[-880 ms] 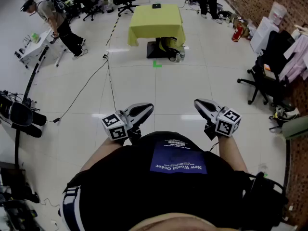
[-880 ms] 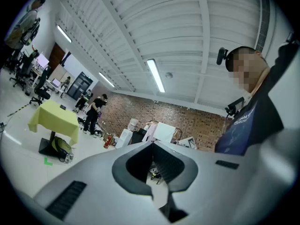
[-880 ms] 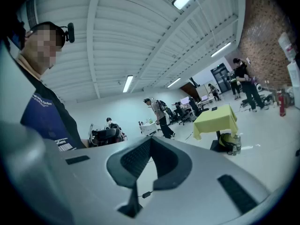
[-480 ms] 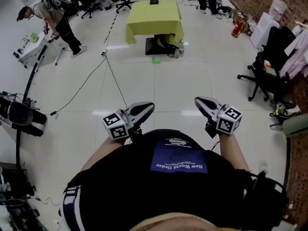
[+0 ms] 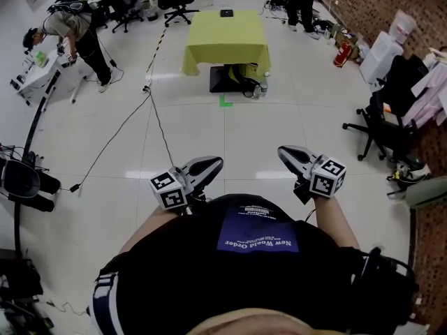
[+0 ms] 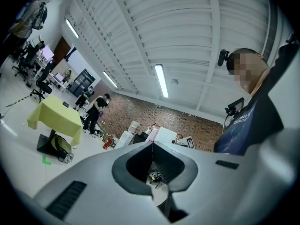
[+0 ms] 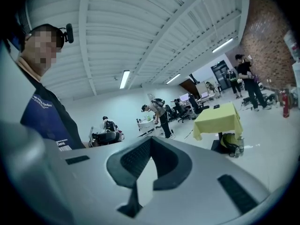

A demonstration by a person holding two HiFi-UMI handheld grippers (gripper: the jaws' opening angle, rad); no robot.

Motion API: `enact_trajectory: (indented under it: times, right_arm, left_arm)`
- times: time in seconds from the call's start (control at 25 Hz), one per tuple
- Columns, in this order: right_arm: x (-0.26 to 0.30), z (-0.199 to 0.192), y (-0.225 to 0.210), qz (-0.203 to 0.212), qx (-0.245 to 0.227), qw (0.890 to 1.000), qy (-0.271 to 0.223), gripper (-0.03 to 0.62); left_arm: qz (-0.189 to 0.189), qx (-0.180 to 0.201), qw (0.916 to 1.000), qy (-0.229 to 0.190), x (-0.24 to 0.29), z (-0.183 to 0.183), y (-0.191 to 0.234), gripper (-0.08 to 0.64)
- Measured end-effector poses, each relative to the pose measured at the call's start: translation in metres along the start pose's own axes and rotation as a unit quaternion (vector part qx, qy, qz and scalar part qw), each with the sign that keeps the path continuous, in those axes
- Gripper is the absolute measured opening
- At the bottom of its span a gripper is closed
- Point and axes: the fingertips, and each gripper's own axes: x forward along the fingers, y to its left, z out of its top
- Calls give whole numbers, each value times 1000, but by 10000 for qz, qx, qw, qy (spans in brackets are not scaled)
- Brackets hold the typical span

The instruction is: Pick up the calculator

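Calculator (image 5: 226, 12): small dark flat item at the middle of the far edge of the yellow-clothed table (image 5: 225, 44), well apart from the person across open floor. Left gripper (image 5: 211, 163) and right gripper (image 5: 286, 153): both closed tip to tip, nothing between them, carried roughly level at the waist. Risks, as judged: the far-edge position means a long reach over the cloth, and a nudge from unopened jaws could push the item off that edge. The floor cable (image 5: 157, 128) beside the approach could catch a foot. Change: the table shows marginally larger than in the earliest frame; gripper pose unchanged.
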Motion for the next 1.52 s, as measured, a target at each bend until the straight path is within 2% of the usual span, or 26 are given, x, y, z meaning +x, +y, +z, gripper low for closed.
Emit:
enact_trajectory:
  times: [0.32, 0.56, 0.76, 0.96, 1.08, 1.28, 1.52]
  right_arm:
    - [141, 54, -8, -40, 117, 9992, -375, -12]
    - [214, 60, -18, 46, 181, 9994, -298, -12]
    - [250, 75, -44, 85, 179, 9996, -212, -12]
    - [272, 86, -93, 284, 327, 9989, -184, -12]
    - [283, 94, -132, 512, 291, 9982, -86, -12]
    - [302, 139, -209, 875, 232, 9959, -27, -12]
    - [314, 188, -279, 1415, -40, 9899, 90, -12]
  left_arm:
    - [22, 127, 9998, 131, -64, 89, 110, 6]
    - [191, 182, 9996, 60, -100, 124, 173, 6]
    - [396, -1, 9992, -49, -106, 136, 216, 6]
    - [443, 81, 9990, -66, -73, 149, 252, 6]
    - [621, 197, 9978, -150, -43, 159, 279, 6]
    - [950, 364, 9939, -434, 16, 190, 321, 6]
    - [1303, 416, 9881, -701, 88, 221, 361, 6]
